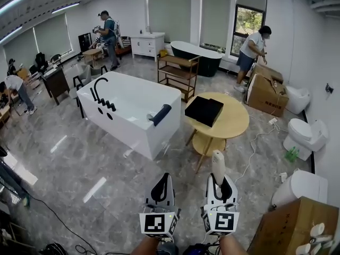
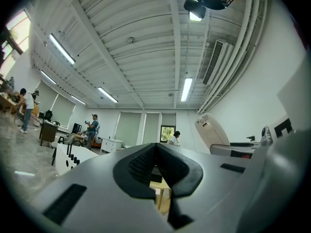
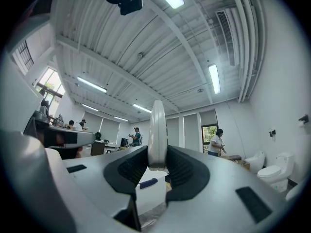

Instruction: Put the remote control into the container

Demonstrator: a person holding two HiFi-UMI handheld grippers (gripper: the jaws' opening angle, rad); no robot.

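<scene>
My right gripper (image 1: 219, 183) is shut on a slim white remote control (image 1: 218, 167), which sticks up out of the jaws. In the right gripper view the remote control (image 3: 157, 130) stands on edge, clamped between the two black pads (image 3: 130, 168). My left gripper (image 1: 163, 181) hangs beside it at the bottom of the head view. Its jaws are shut with nothing in them, and their tips meet in the left gripper view (image 2: 155, 148). The container, a flat black box (image 1: 204, 110), lies on a round wooden table (image 1: 234, 125) some way ahead of both grippers.
A white bathtub (image 1: 133, 105) with a dark faucet stands left of the table. A cardboard box (image 1: 292, 227) sits near right, with toilets (image 1: 305, 134) along the right wall. A cable (image 1: 255, 142) trails over the marble floor. Several people work at the far side of the room.
</scene>
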